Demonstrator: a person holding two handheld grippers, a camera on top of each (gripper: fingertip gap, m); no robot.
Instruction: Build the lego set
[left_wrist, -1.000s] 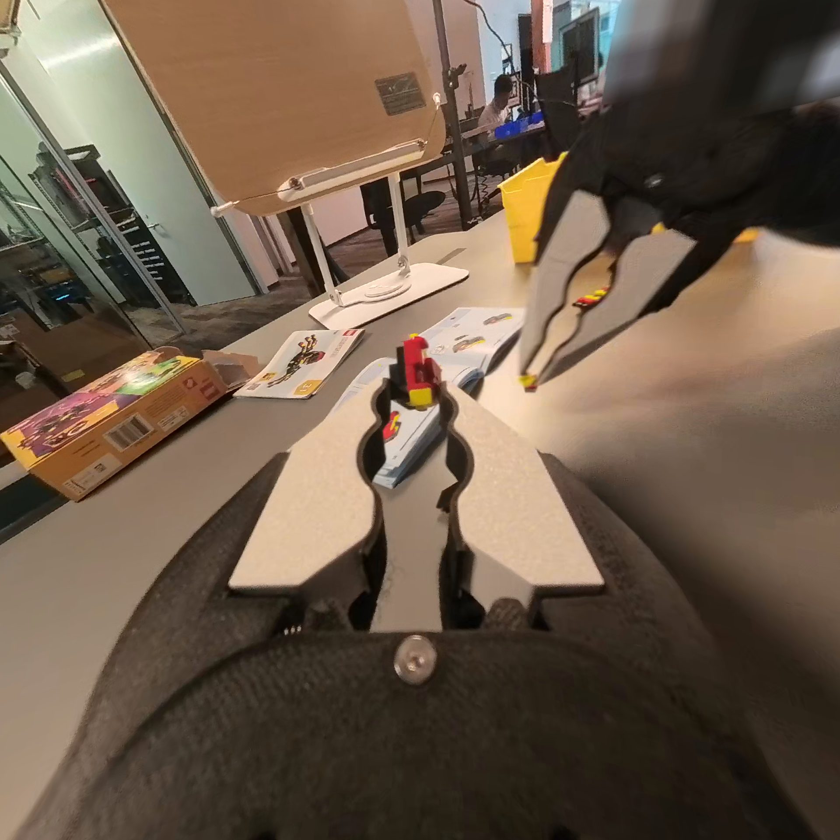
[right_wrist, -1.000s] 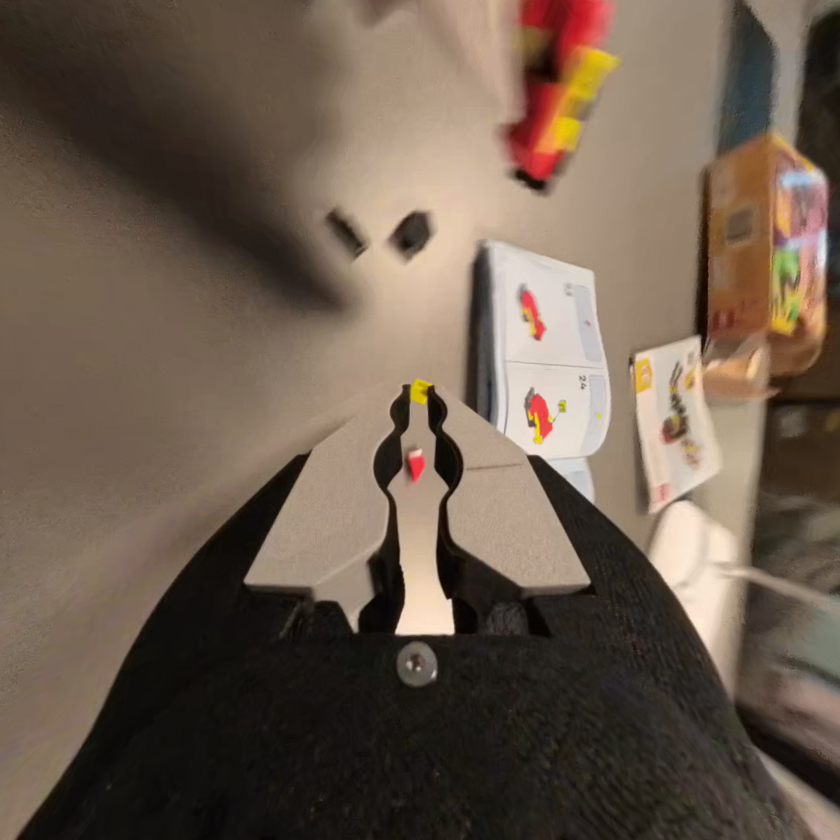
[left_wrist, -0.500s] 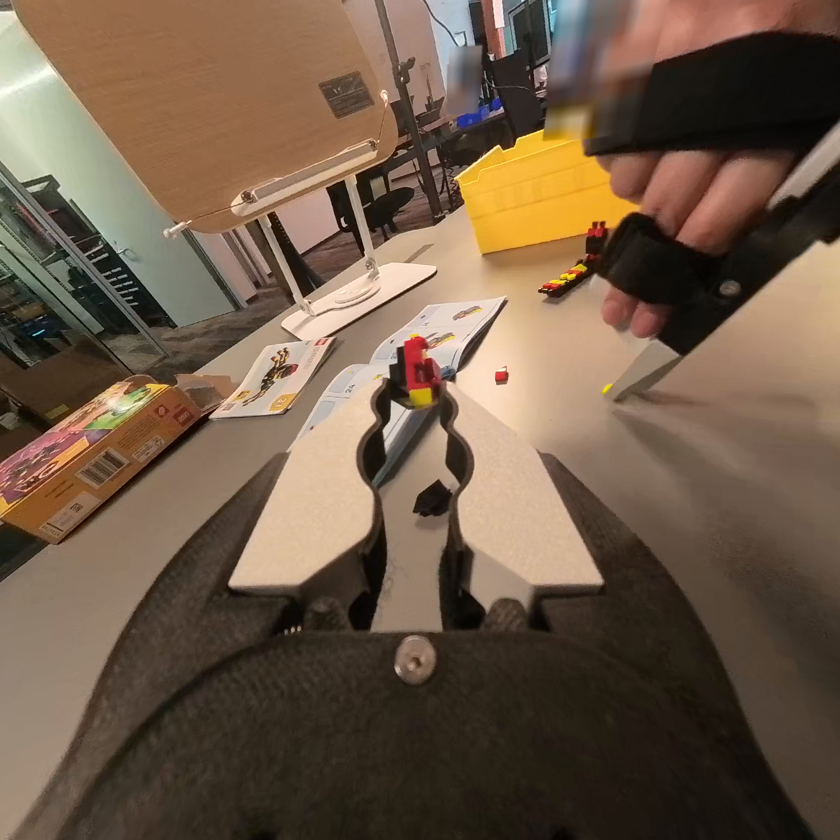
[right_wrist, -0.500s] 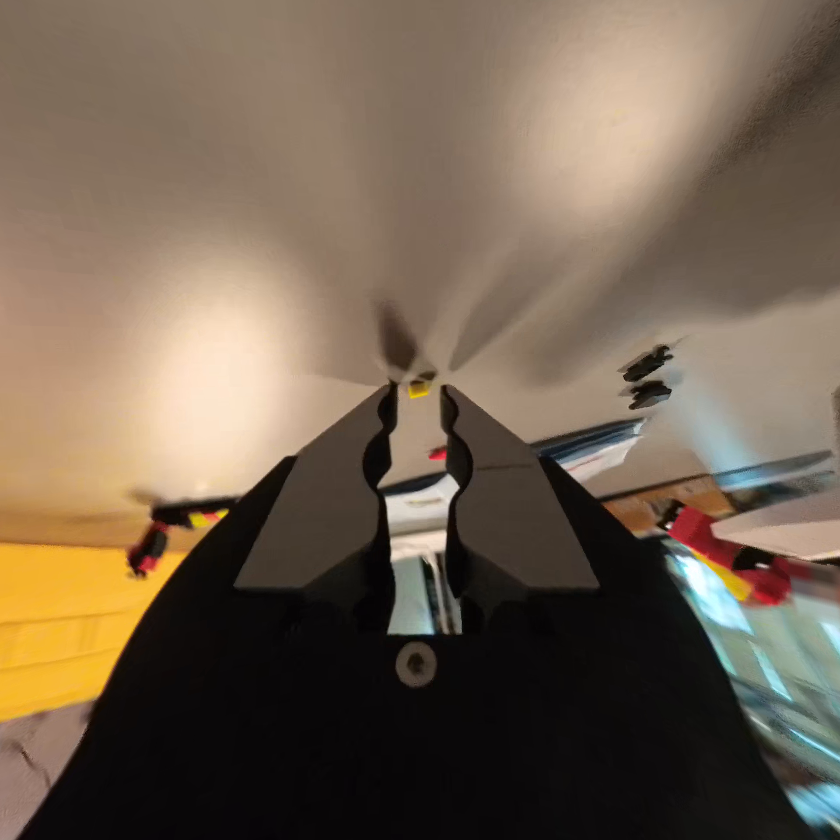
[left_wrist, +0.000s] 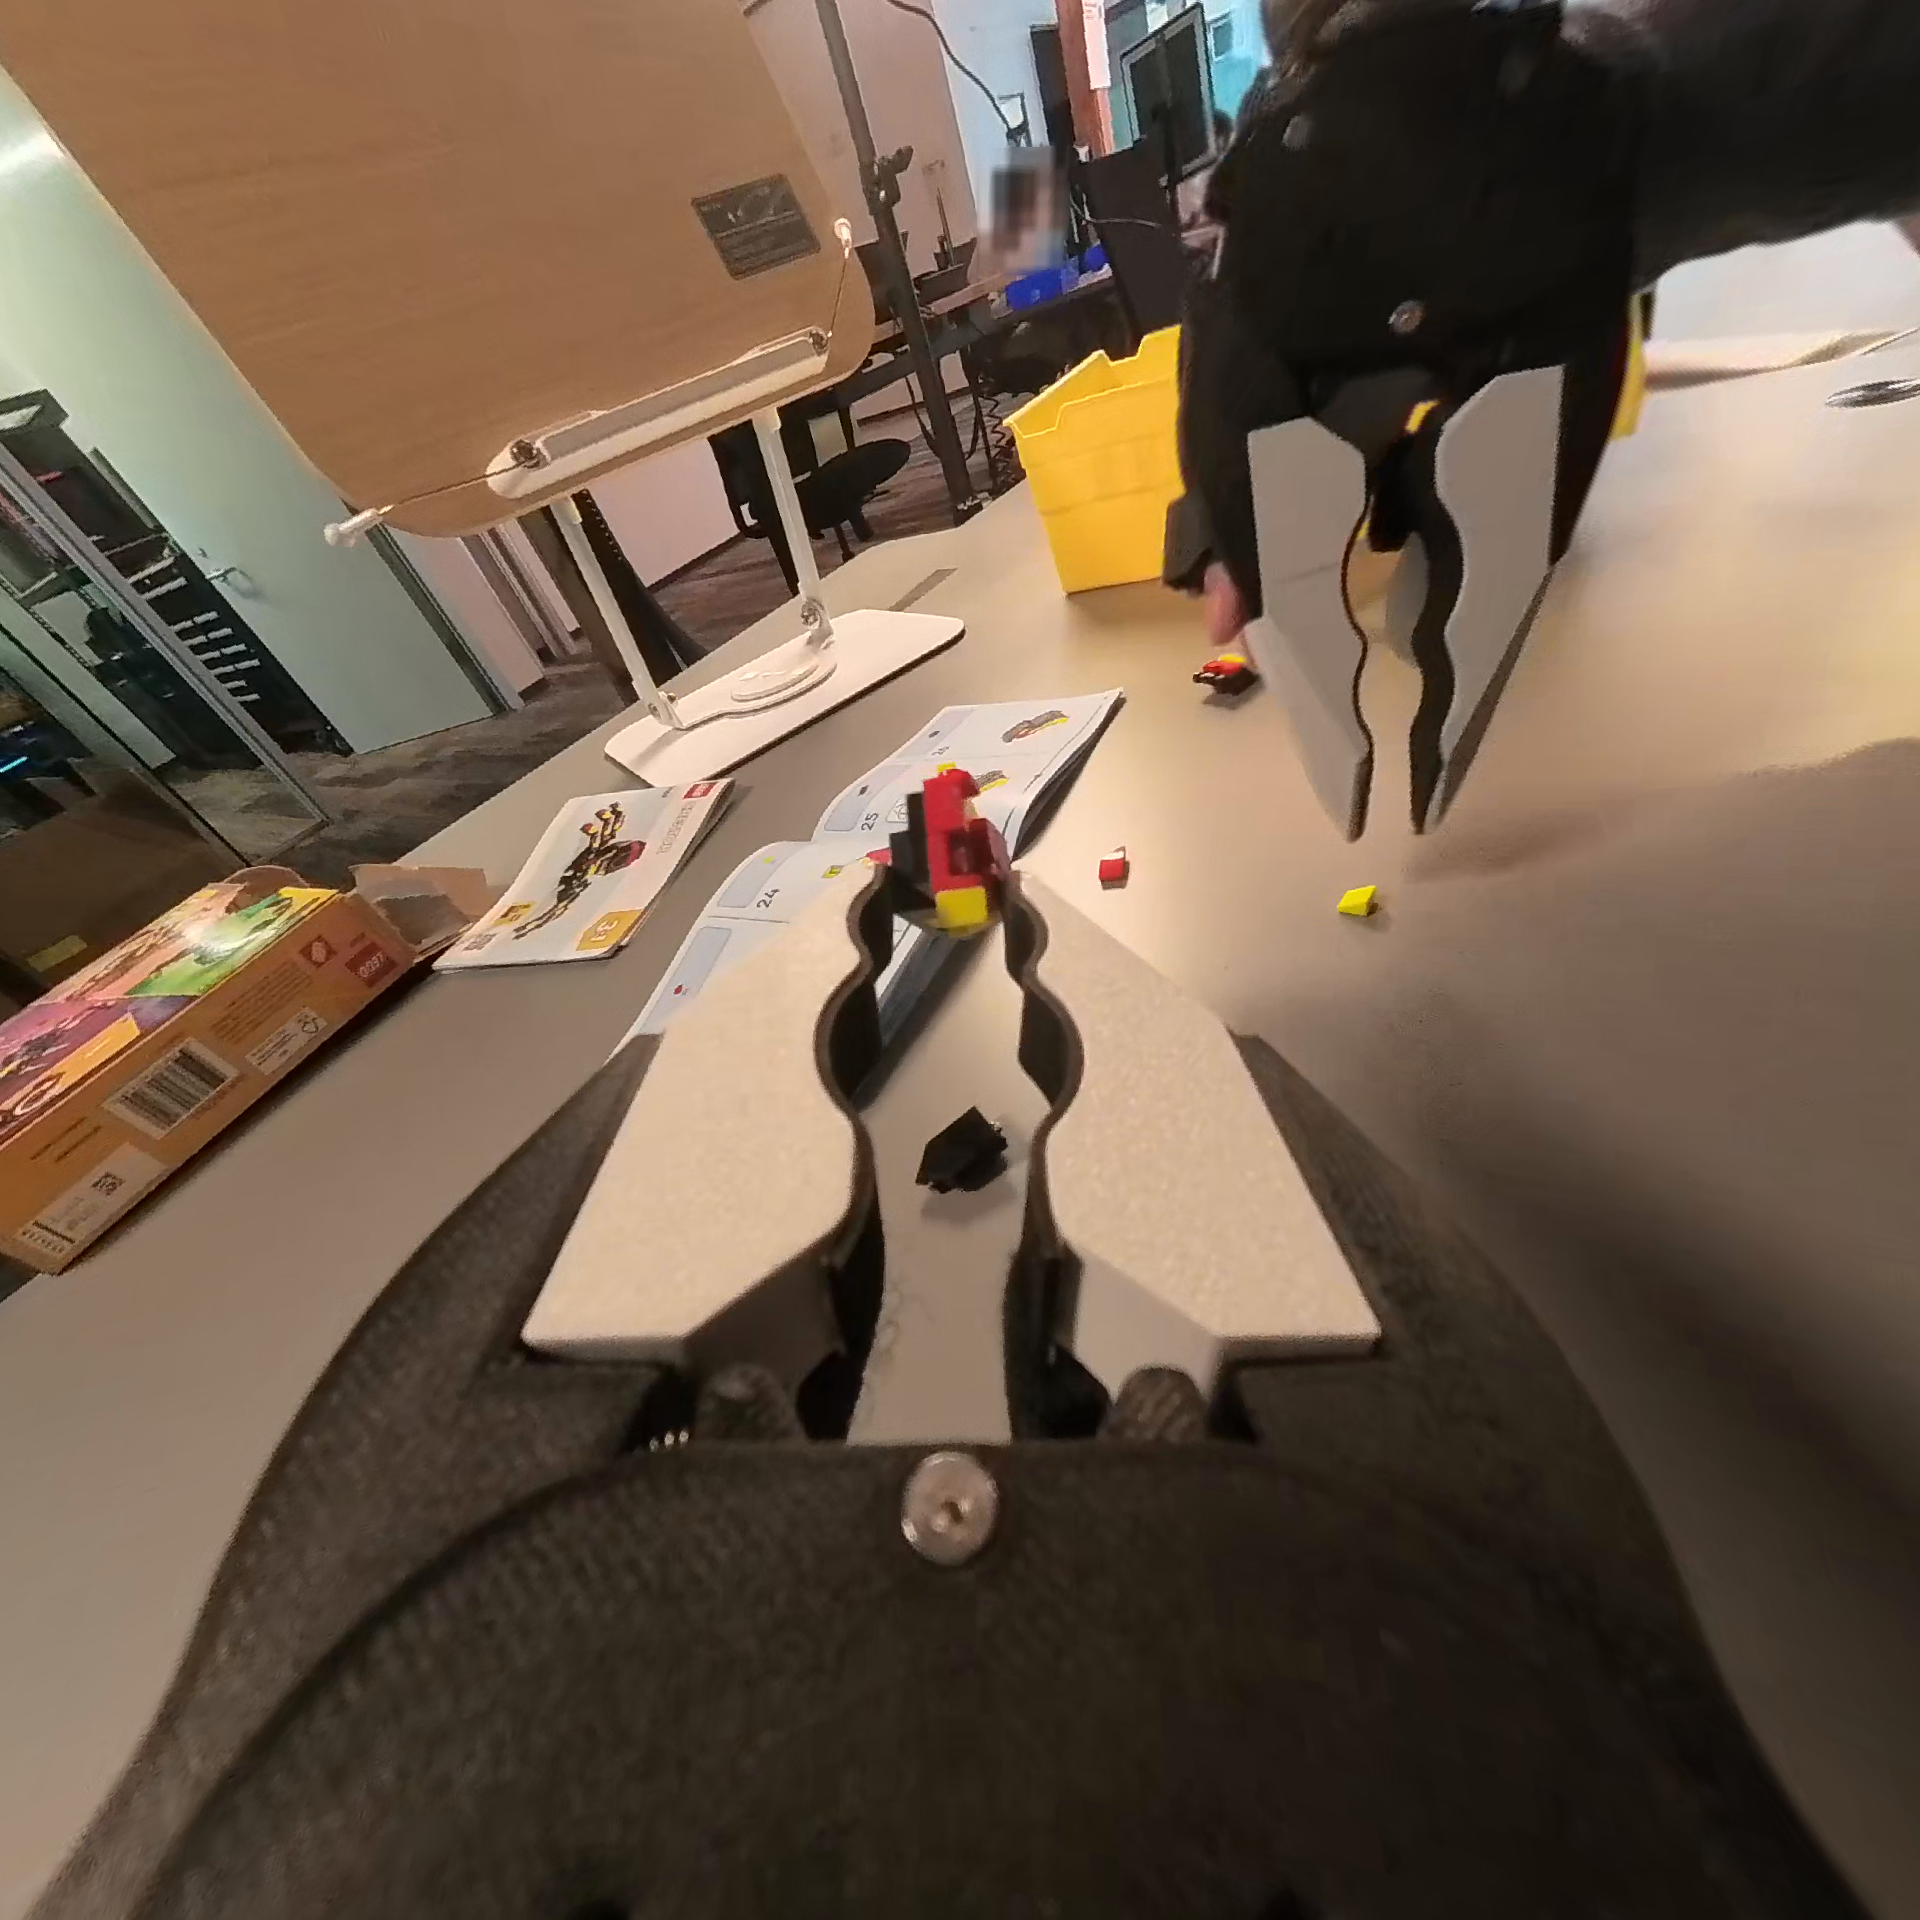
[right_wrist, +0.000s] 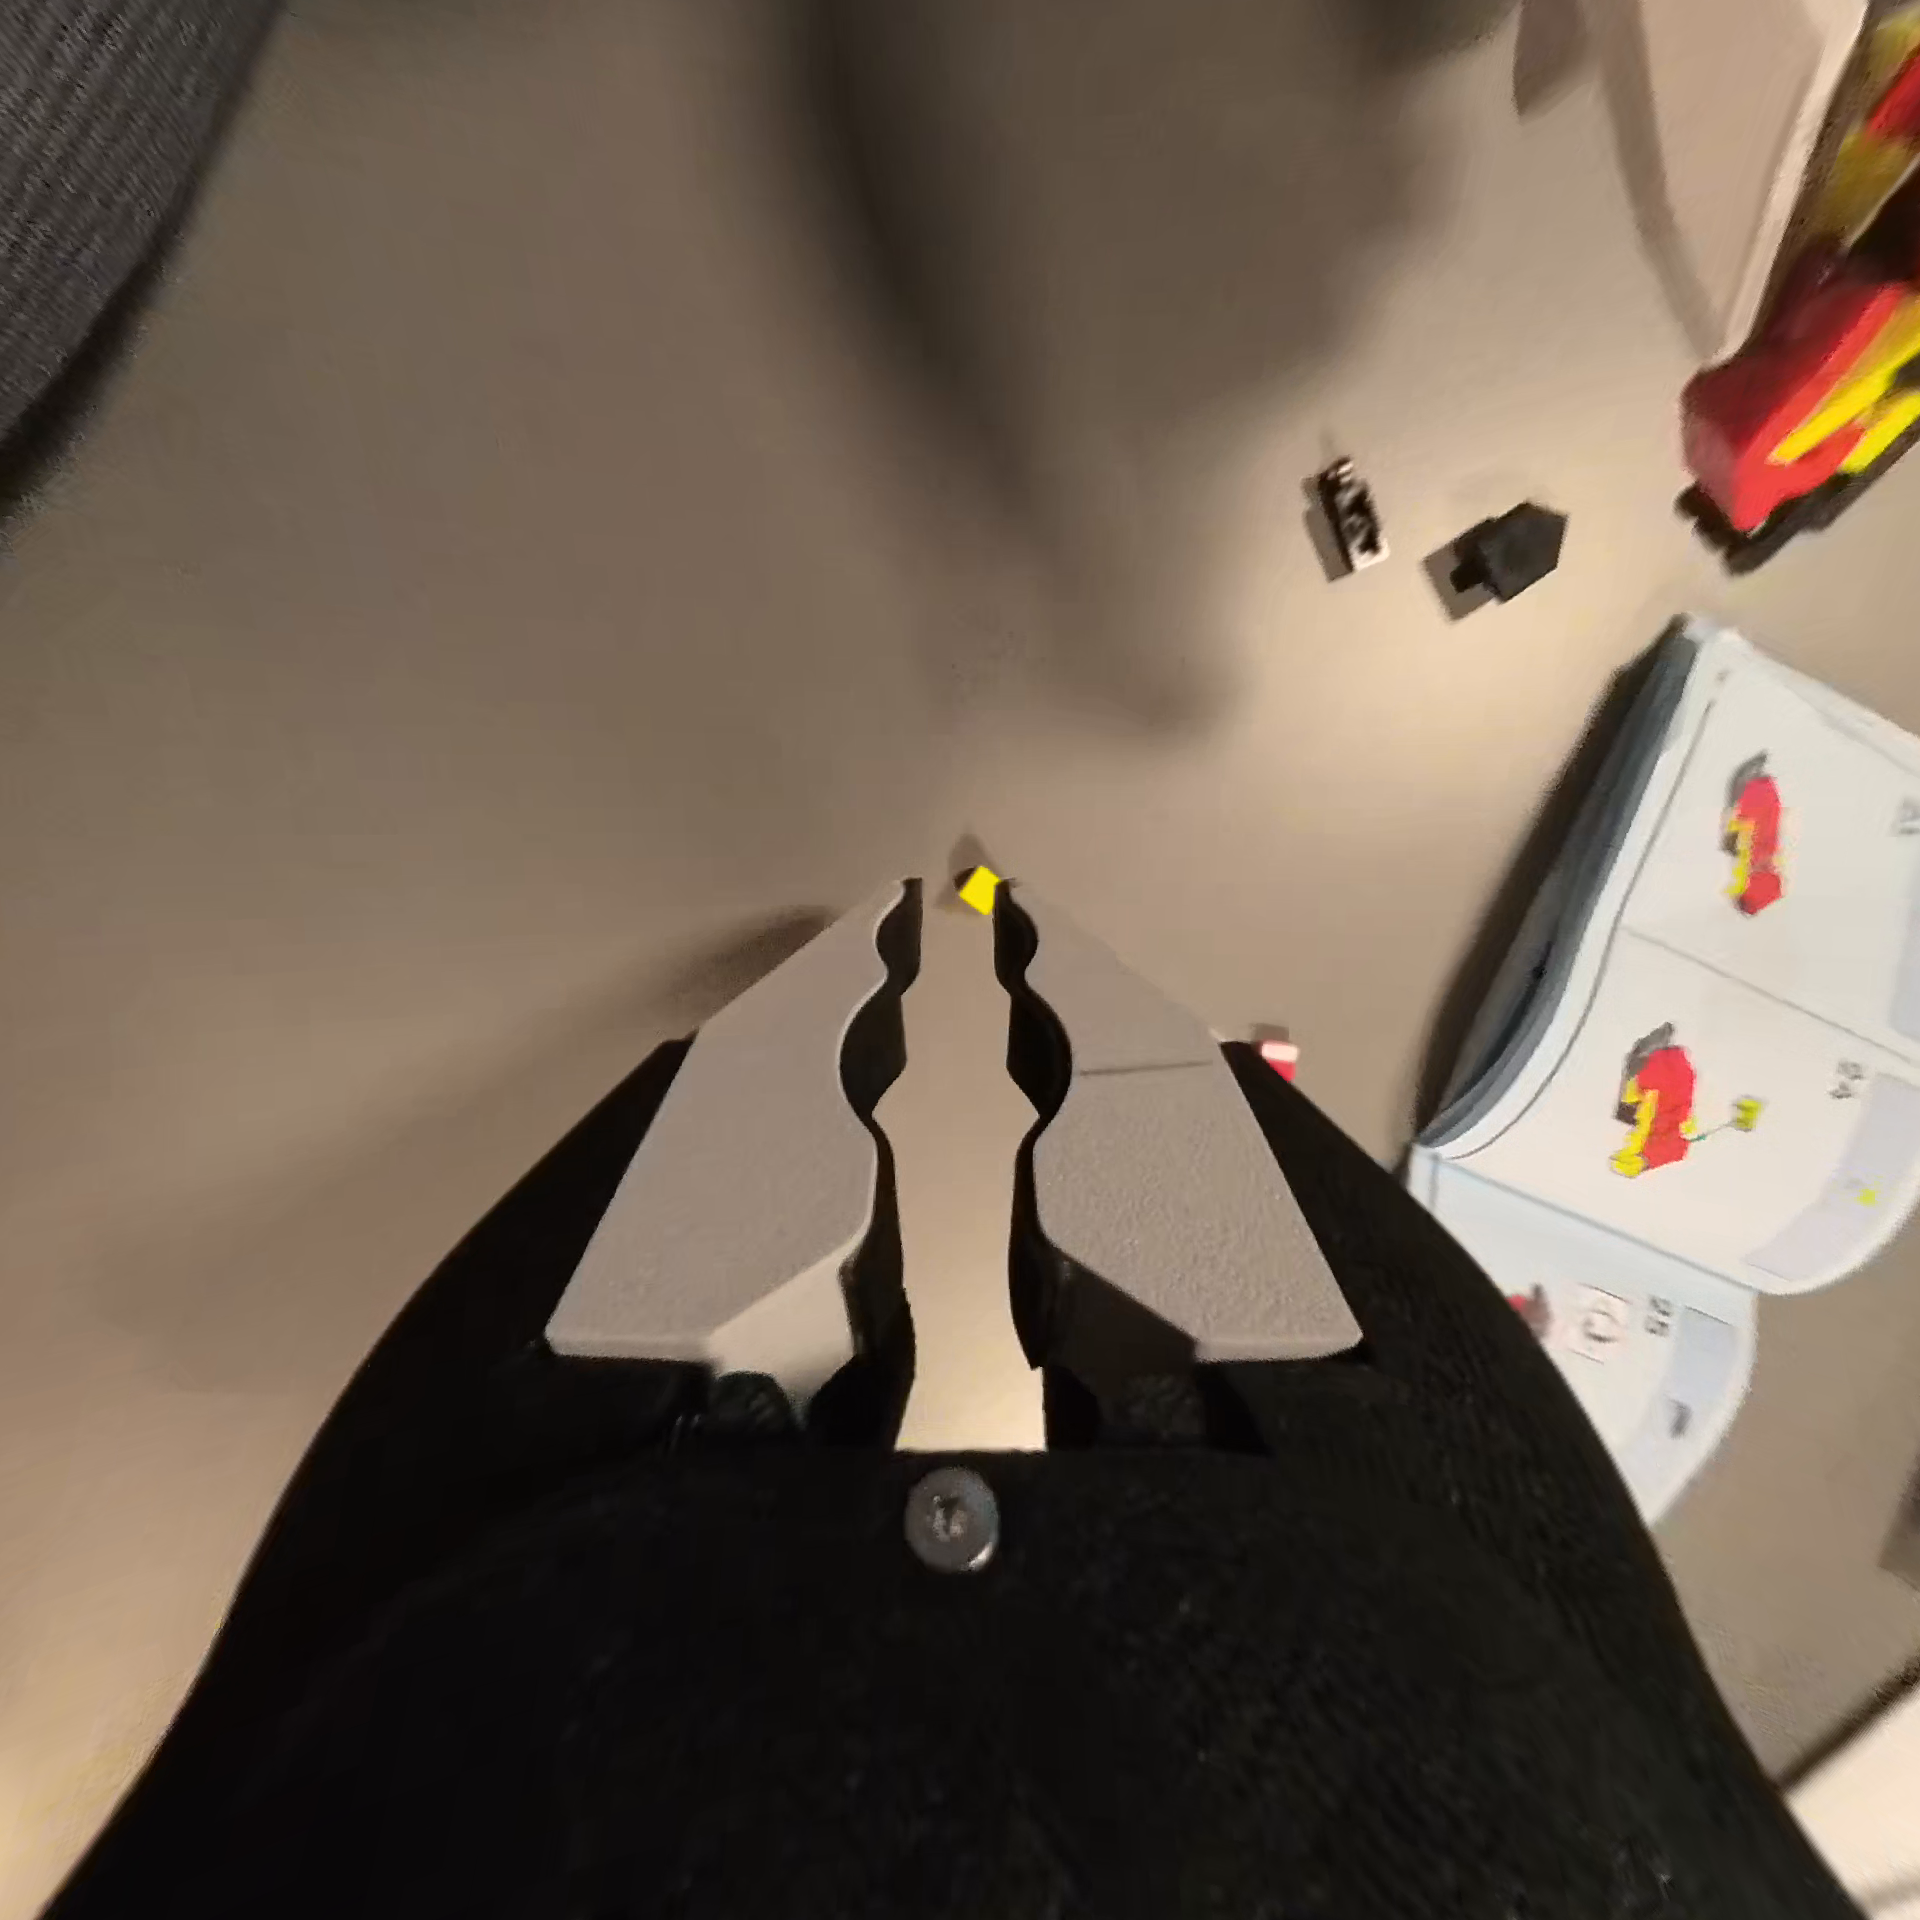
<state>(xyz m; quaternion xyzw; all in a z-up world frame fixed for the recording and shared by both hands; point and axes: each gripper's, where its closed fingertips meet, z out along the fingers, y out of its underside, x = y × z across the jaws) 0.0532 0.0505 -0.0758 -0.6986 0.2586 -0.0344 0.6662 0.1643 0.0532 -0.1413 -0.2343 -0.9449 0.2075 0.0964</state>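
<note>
My left gripper (left_wrist: 945, 885) is shut on a small red, black and yellow lego assembly (left_wrist: 948, 831) and holds it above the open instruction booklet (left_wrist: 977, 758). My right gripper (right_wrist: 956, 886) is open by a narrow gap and points down at the table. A tiny yellow piece (right_wrist: 977, 890) lies on the table just at its tips, near the right finger. In the left wrist view the right gripper (left_wrist: 1390, 828) hangs a little above that yellow piece (left_wrist: 1358, 900). A small red piece (left_wrist: 1113, 868) lies beside the booklet.
A black piece (left_wrist: 961, 1148) lies under my left gripper, and a second black piece (right_wrist: 1348, 520) lies near it. Another small assembly (left_wrist: 1226, 673) sits by a yellow bin (left_wrist: 1101, 468). At the left are a wooden book stand (left_wrist: 779, 675), a second booklet (left_wrist: 592, 883) and the set's box (left_wrist: 156, 1039). The gap from one gripper's tips to the other's is roughly 12 cm.
A second ago the right gripper held the yellow piece. It has let go; the piece now lies on the table with the open gripper turned back over it. The left gripper still holds the assembly.
</note>
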